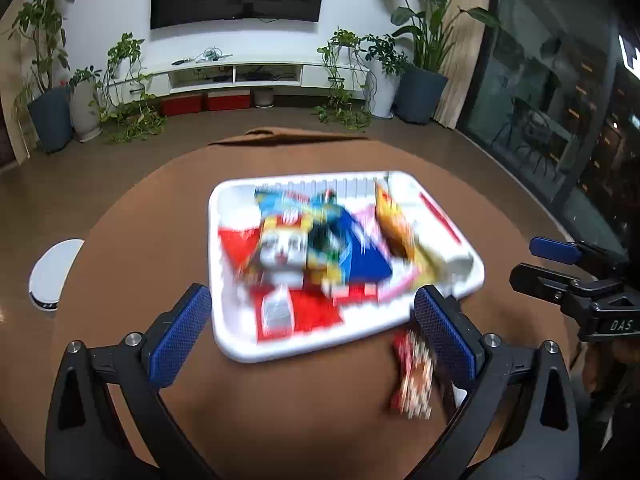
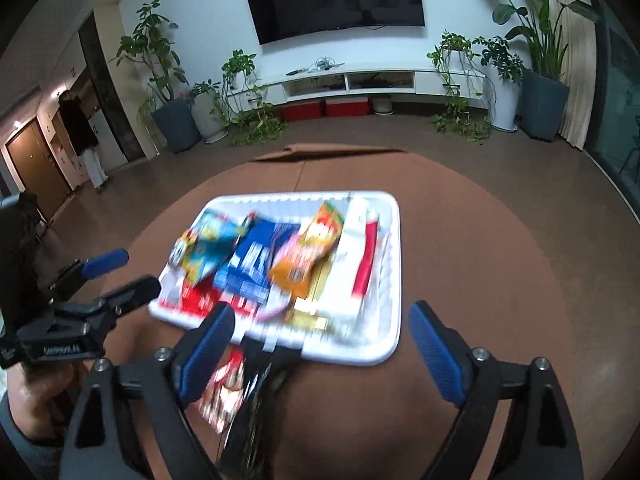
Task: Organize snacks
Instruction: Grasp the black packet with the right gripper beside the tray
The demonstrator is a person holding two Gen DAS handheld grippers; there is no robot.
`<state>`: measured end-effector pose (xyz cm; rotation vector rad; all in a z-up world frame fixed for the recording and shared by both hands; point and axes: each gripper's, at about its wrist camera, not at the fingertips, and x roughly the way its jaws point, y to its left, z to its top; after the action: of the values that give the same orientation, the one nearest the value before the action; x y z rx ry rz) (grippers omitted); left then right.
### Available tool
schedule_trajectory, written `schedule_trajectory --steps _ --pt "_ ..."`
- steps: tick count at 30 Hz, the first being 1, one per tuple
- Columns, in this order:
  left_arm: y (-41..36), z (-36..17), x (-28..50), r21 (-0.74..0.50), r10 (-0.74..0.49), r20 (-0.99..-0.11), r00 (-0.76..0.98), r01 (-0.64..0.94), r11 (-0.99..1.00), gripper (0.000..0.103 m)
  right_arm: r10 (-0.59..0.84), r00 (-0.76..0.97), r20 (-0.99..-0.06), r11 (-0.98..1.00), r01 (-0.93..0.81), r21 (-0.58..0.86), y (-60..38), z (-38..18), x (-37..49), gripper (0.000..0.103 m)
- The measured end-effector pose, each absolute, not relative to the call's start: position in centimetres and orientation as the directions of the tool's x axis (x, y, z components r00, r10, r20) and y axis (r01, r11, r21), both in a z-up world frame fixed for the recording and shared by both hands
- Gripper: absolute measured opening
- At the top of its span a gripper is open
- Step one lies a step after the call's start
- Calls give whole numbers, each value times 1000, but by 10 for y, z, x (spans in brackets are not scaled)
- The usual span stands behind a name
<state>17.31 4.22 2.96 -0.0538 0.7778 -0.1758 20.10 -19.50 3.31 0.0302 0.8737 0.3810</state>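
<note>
Lying on the round brown table (image 1: 120, 240) just outside the white plastic tray (image 1: 228, 332), a red patterned snack packet (image 1: 414, 376) runs lengthwise toward both released, empty grippers: beside the left gripper (image 1: 312, 332), before the right gripper (image 2: 320, 350).

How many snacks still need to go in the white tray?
Almost done. Most packets already lie in the white tray. Both tools, the left tool and the right tool, are open and hold nothing. At least one red packet lies on the brown table beside the tray, still waiting.
</note>
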Motion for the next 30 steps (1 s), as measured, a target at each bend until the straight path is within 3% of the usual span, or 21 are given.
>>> schedule_trajectory --steps 13,30 --pt "49 -32 61 -164 -178 -779 601 80 983 103 309 473 -825 937 -300 179 -165 -19 155 85" --pt "62 -19 61 -195 -169 -788 592 20 981 103 220 430 -876 943 -324 78 -141 -42 169 48"
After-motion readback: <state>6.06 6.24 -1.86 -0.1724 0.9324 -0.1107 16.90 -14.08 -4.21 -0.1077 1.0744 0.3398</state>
